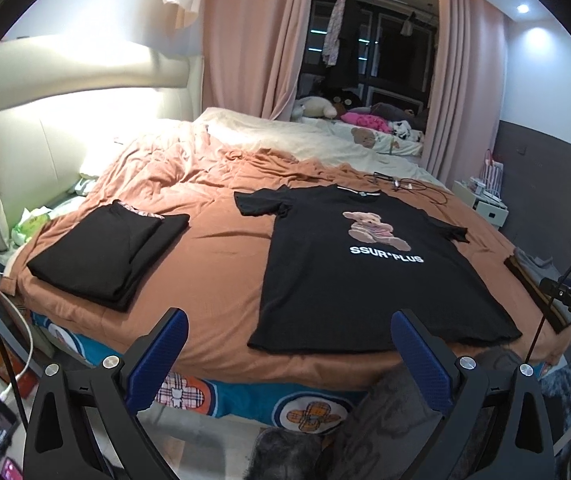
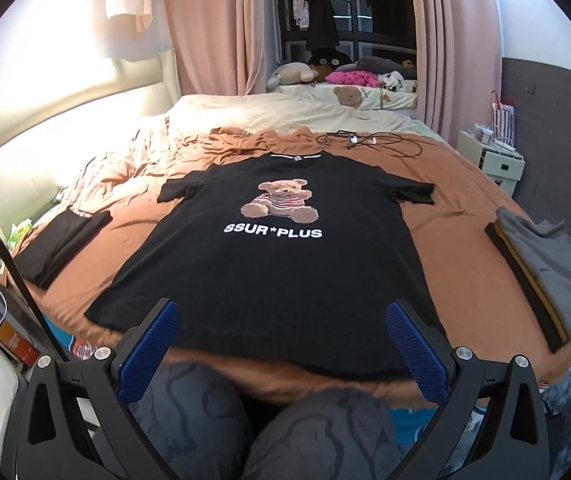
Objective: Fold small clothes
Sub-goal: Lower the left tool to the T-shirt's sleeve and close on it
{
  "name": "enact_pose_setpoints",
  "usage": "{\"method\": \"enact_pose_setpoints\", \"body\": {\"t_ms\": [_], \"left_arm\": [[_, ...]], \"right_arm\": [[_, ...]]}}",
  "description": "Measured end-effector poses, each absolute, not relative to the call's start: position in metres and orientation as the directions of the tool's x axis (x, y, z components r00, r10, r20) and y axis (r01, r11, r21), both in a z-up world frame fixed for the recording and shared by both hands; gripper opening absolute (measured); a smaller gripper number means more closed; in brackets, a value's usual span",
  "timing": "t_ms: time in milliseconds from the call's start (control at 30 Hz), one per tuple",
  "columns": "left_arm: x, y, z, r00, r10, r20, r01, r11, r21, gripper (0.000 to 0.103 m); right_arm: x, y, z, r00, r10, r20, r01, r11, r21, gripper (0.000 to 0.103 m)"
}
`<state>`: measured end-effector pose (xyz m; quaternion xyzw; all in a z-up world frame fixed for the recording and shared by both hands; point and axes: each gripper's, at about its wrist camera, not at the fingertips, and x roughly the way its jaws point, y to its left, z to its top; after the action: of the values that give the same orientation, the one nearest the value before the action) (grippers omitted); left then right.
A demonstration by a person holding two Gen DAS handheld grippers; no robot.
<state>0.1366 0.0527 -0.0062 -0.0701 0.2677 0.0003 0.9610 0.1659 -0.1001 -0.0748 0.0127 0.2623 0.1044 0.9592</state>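
Right wrist view: black bear-print T-shirt (image 2: 269,264) flat on bed (image 2: 457,216), long axis running away, hem nearest right tool (image 2: 283,344); both tools wide, empty, left tool (image 1: 289,352) offset leftward.

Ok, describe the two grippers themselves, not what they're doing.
Both match: the left gripper and right gripper have black angular frames, silver bolts, and blue textured pads inside each finger. A black cable trails from the right gripper's body.
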Motion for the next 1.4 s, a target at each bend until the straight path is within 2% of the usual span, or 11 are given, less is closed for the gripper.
{"method": "enact_pose_setpoints", "body": {"t_ms": [267, 633, 700, 833, 967, 1267, 1400], "left_arm": [[0.199, 0.072, 0.008, 0.852, -0.049, -0.521, -0.035, 0.988, -0.151, 0.097], [0.295, 0.112, 0.004, 0.817, -0.039, -0.575, -0.090, 0.977, -0.194, 0.080], [0.313, 0.119, 0.004, 0.812, -0.033, -0.583, -0.099, 0.976, -0.193, 0.080], [0.348, 0.131, 0.005, 0.801, -0.033, -0.598, -0.111, 0.973, -0.202, 0.077], [0.383, 0.141, 0.006, 0.791, -0.043, -0.610, -0.111, 0.971, -0.213, 0.076], [0.468, 0.170, -0.007, 0.750, -0.078, -0.657, -0.121, 0.960, -0.252, 0.069], [0.506, 0.177, -0.019, 0.728, -0.072, -0.682, -0.136, 0.959, -0.247, 0.068]], "right_arm": [[0.234, -0.093, -0.069, 0.820, 0.238, -0.521, -0.211, 0.971, 0.111, 0.103], [0.337, -0.068, -0.070, 0.805, 0.307, -0.507, -0.275, 0.951, 0.140, 0.103], [0.355, -0.064, -0.071, 0.801, 0.317, -0.508, -0.281, 0.948, 0.149, 0.098], [0.390, -0.051, -0.072, 0.793, 0.336, -0.509, -0.299, 0.941, 0.157, 0.095], [0.430, -0.040, -0.075, 0.769, 0.355, -0.532, -0.314, 0.934, 0.169, 0.081], [0.516, -0.018, -0.082, 0.703, 0.418, -0.576, -0.344, 0.908, 0.239, 0.076], [0.554, -0.009, -0.085, 0.682, 0.425, -0.596, -0.344, 0.905, 0.252, 0.065]]}}
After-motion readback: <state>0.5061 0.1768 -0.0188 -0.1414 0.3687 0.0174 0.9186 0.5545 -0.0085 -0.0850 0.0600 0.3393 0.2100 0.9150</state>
